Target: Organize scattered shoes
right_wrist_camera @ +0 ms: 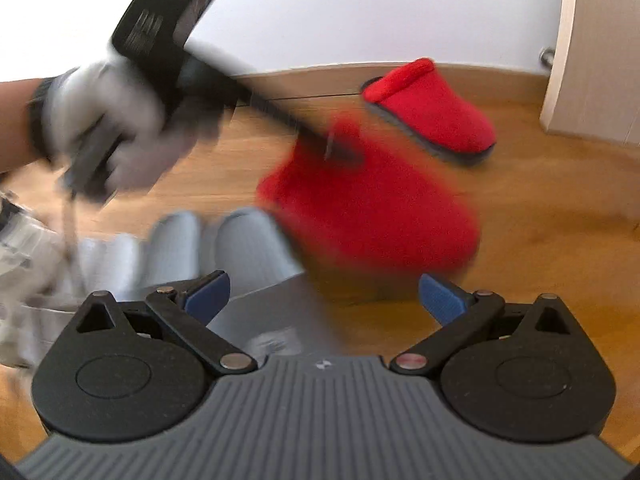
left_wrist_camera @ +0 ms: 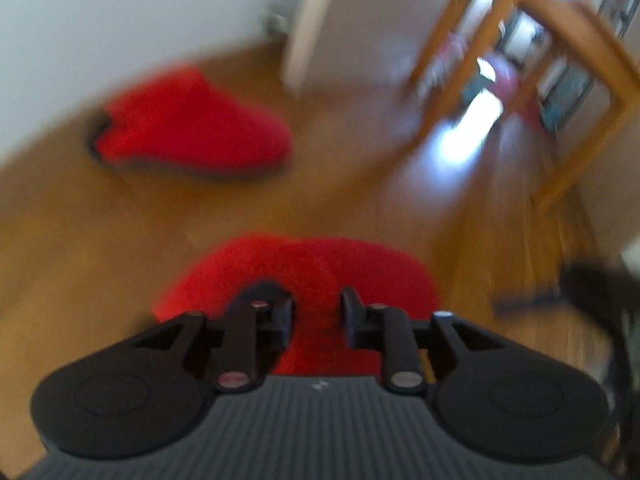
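Note:
My left gripper (left_wrist_camera: 316,300) is shut on a fluffy red slipper (left_wrist_camera: 320,264), with the red fabric filling the narrow gap between its black fingers. From the right wrist view, the same slipper (right_wrist_camera: 380,216) is blurred just above the wooden floor. The left gripper (right_wrist_camera: 340,148) grips it at the opening, held by a grey-gloved hand (right_wrist_camera: 112,128). The matching red slipper (left_wrist_camera: 192,132) (right_wrist_camera: 432,116) lies on the floor near the white wall. My right gripper (right_wrist_camera: 324,292) stands open, nothing between its blue pads. Two pale grey slippers (right_wrist_camera: 248,240) lie side by side just beyond it.
A white wall with a wooden skirting runs behind the slippers. A white door frame (right_wrist_camera: 560,60) stands at the right. A wooden furniture frame (left_wrist_camera: 560,40) rises at the far right of the left wrist view. A blurred dark object (left_wrist_camera: 592,288) is at its right edge.

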Motion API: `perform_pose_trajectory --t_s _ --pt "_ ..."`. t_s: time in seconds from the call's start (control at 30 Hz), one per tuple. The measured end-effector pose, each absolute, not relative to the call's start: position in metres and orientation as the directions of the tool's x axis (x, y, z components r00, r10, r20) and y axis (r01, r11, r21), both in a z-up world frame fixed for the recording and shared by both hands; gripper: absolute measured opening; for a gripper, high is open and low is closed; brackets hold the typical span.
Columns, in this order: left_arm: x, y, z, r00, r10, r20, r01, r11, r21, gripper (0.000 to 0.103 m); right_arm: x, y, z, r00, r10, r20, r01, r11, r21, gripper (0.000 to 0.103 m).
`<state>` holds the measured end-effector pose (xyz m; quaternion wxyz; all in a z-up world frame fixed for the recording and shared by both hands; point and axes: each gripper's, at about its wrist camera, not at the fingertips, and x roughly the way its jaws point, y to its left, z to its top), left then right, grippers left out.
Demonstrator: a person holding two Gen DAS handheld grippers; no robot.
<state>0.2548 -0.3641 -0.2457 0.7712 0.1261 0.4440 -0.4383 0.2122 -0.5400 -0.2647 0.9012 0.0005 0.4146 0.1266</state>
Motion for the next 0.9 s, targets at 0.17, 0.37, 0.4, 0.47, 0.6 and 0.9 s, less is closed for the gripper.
perform_pose_trajectory --t_s 0.17,0.37,0.4,0.47,0.6,0.9 --pt "0.248 -0.34 -0.217 0.284 -0.558 -0.78 0.751 0.635 -0.182 0.059 0.259 -0.54 -0.284 0.607 0.214 -0.765 -0.373 0.927 -0.038 0.102" --pt "0.225 -0.259 -0.211 0.37 -0.462 -0.806 0.608 0.776 -0.166 0.064 0.316 -0.54 -0.323 0.441 0.253 -0.861 -0.447 0.894 0.034 0.102" --pt "0.214 -0.237 -0.212 0.367 -0.424 -0.828 0.563 0.81 -0.166 0.064 0.318 -0.542 -0.325 0.435 0.263 -0.861 -0.442 0.896 0.051 0.096" --pt "0.187 -0.197 -0.214 0.353 -0.352 -0.867 0.492 0.858 -0.148 0.064 0.314 -0.547 -0.323 0.442 0.286 -0.85 -0.428 0.9 0.081 0.067" --pt "0.139 -0.147 -0.205 0.306 -0.253 -0.918 0.404 0.907 -0.116 0.064 0.289 -0.56 -0.317 0.456 0.315 -0.832 -0.398 0.909 0.125 0.049" --pt "0.064 -0.108 -0.08 0.417 -0.054 -0.907 0.211 0.977 0.038 0.067 0.244 -0.557 -0.28 0.541 0.208 -0.815 -0.133 0.978 0.162 0.074"
